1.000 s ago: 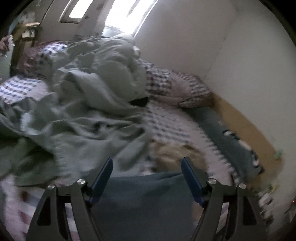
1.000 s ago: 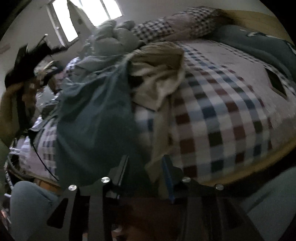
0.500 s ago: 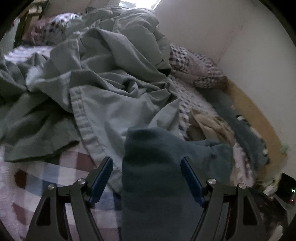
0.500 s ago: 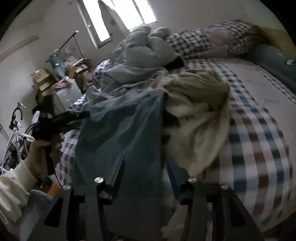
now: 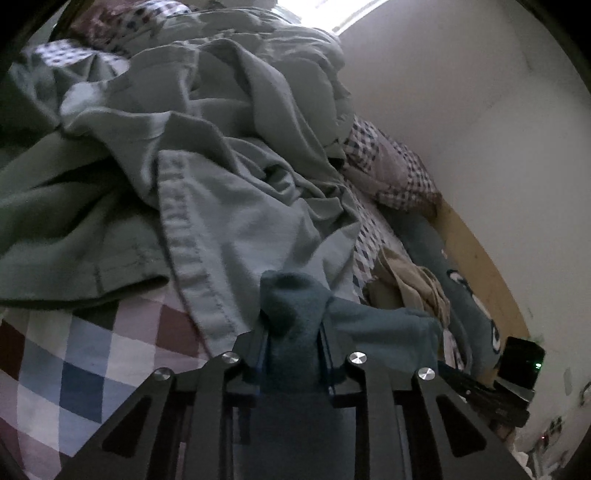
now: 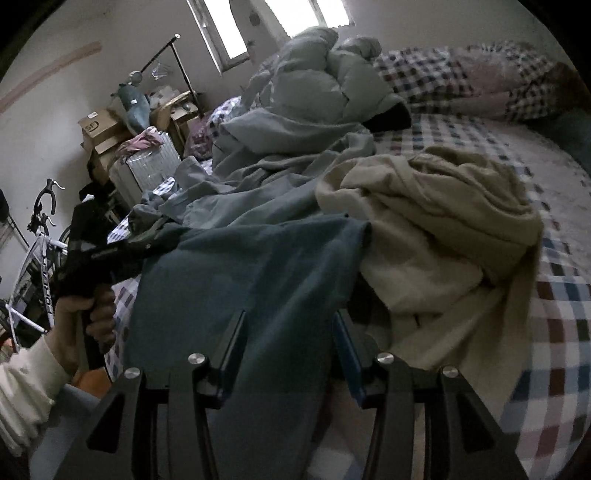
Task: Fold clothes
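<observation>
Checked bedsheet lies under rumpled bedding. My left gripper pinches the teal garment; my right gripper gapes wide astride it.

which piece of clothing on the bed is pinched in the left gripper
The dark teal garment, bunched inside the left gripper; the beige garment lies loose beside it.

1. A checked bedsheet in white, blue and maroon squares covers the bed.
2. A pale green quilt lies heaped and rumpled across the bed's far side.
3. Checked pillows rest at the head, against the wall.
4. A bicycle with a white frame stands at the left edge of the right wrist view.
5. Cardboard boxes are stacked in the corner under the window.
6. A small black device with a green light sits beside the bed.
</observation>
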`<state>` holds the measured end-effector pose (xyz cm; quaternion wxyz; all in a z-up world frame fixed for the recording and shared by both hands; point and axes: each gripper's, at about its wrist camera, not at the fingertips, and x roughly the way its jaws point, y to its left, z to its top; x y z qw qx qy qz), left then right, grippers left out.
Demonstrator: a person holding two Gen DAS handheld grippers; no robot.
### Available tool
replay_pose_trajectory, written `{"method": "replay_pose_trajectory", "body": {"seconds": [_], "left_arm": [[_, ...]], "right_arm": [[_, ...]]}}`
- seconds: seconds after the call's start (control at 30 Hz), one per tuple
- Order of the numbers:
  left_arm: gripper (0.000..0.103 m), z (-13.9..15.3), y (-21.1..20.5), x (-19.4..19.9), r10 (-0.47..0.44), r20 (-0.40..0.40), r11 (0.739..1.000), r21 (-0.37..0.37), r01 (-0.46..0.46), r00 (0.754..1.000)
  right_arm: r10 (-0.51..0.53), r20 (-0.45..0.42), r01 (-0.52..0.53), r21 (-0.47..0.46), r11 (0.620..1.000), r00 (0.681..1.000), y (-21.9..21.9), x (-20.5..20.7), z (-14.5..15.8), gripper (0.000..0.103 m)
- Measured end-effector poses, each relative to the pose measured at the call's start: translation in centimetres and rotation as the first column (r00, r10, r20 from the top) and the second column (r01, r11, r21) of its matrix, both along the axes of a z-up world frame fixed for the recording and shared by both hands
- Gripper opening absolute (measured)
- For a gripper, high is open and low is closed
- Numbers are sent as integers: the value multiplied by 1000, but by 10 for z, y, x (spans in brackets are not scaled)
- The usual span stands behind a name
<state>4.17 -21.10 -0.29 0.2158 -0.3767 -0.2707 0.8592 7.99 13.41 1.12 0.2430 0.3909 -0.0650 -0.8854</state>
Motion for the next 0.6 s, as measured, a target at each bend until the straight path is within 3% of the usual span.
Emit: {"method": "replay_pose_trajectory", "body": {"seconds": [0.17,0.37,0.6], "left_arm": [[24,-9,-10,-1,25,3,998,51,-25,1000],[24,-11,-10,-2,27,12,998,54,-28,1000],[24,-11,-10,-2,25,10,998,50,-26,1000]], "right_arm": [[1,87,4,-54,999,996,9,-24,-13,51],[11,173,10,-124,992,985,26,-34,-23,51],[98,197,-55,-211,976,976,16,-56,-29,53]]}}
